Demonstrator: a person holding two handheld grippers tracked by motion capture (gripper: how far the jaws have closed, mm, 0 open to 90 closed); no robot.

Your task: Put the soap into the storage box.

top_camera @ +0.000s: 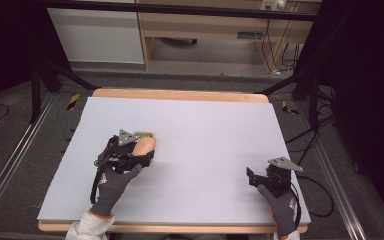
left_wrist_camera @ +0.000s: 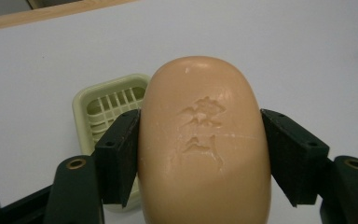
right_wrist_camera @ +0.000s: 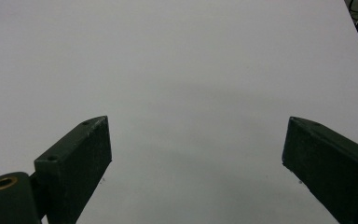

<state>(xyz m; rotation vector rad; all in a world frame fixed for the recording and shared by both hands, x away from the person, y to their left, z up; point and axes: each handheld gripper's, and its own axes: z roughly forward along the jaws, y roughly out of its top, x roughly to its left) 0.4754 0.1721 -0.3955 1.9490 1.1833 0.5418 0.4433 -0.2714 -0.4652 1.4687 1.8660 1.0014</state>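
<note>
Clamped in the left gripper is a smooth, rounded bar of peach soap, its top face stamped with raised characters and scuffed with fine scratches. Both black jaws press its long sides. Just behind it, on the pale matte table, sits a light green slatted plastic soap dish. Well to the right, the right gripper hangs with jaws wide apart over bare tabletop.
</note>
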